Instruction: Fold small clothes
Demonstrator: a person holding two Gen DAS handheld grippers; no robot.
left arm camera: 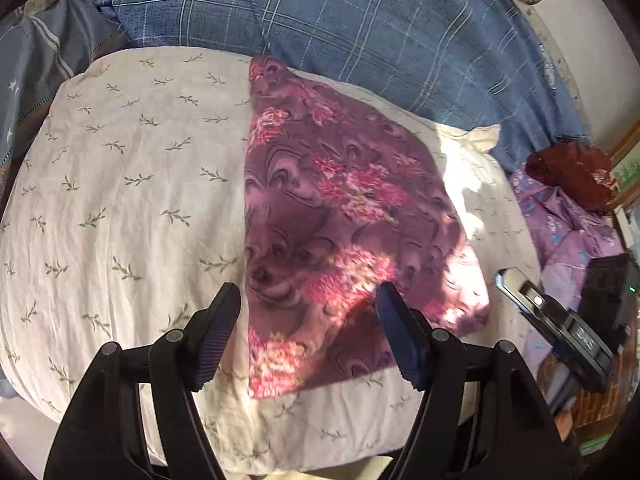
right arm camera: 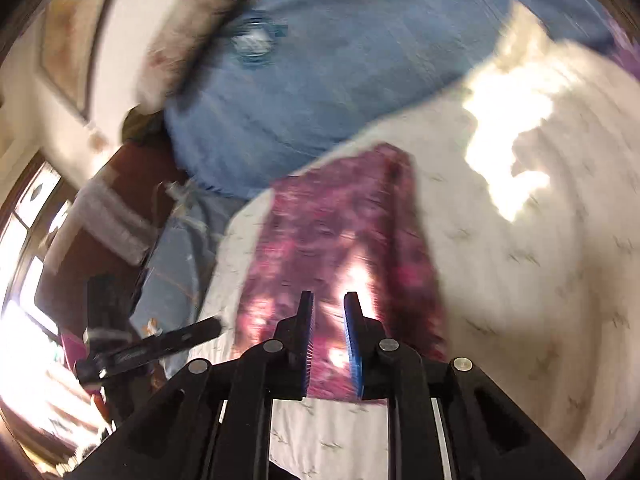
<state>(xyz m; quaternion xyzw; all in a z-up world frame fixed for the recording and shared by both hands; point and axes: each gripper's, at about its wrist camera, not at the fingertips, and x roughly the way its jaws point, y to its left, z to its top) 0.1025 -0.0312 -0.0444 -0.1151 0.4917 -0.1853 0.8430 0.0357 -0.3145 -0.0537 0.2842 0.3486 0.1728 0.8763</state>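
Two claws, both empty: left claw (left arm camera: 308, 300) spread wide, hovering just above the near end of the garment, nothing between its ribbed pads; right claw (right arm camera: 329, 304) with only a narrow gap, nothing visibly pinched, poised over the same piece from the other side, though heavily blurred in its own view. Purple floral fleece garment (left arm camera: 340, 216) lying flat on a cream pillow-like cushion with a green sprig print (left arm camera: 120, 184), probably laid there for a smooth, raised folding surface. Apparently folded lengthwise already: one straight edge down its left side, tapering toward the far end, patches of sunlight across the nearer half. Likely between folds, with both claws free to take fresh corners. Behind, a blue plaid quilt (left arm camera: 360, 28); off to the right, a crumpled lilac printed cloth (left arm camera: 568, 224), possibly next in line.
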